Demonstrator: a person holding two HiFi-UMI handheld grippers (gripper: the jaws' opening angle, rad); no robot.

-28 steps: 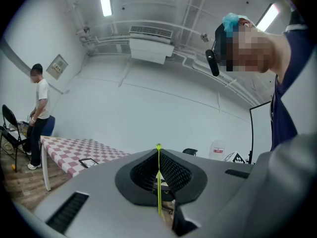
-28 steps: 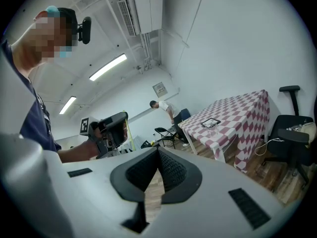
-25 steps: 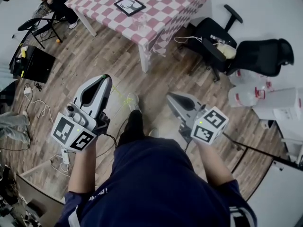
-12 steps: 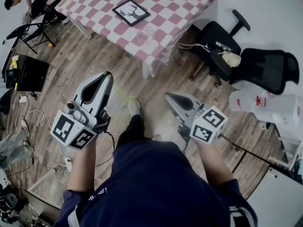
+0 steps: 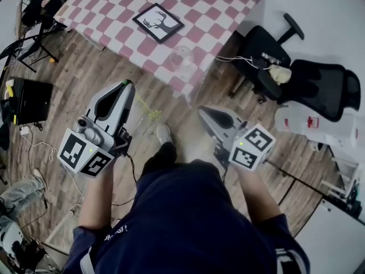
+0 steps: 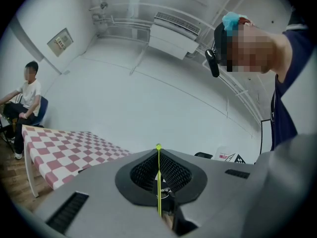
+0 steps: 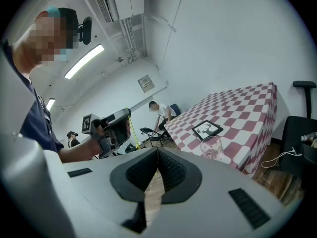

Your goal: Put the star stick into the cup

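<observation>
My left gripper [image 5: 126, 84] is shut on the thin yellow-green star stick [image 6: 158, 182], which stands up between its jaws in the left gripper view [image 6: 158, 150]. In the head view the stick's yellow lower end [image 5: 150, 113] hangs out beside the gripper over the floor. The clear glass cup [image 5: 182, 56] stands upright near the corner of the pink-checked table [image 5: 114, 16], ahead of both grippers and apart from them. My right gripper [image 5: 201, 111] is shut with nothing in it. It sees the cup [image 7: 212, 147] and the left gripper [image 7: 116, 128] with the stick.
A framed deer picture [image 5: 158, 21] lies on the table behind the cup. Black office chairs [image 5: 296, 76] and water jugs [image 5: 308, 121] stand at the right. People sit beyond the table's far left end [image 6: 27, 95]. A black case [image 5: 28, 99] and cables lie on the wooden floor at left.
The table and cup have come closer and lower in the head view as the person steps toward them. Both grippers keep the same pose, with the stick still gripped.
</observation>
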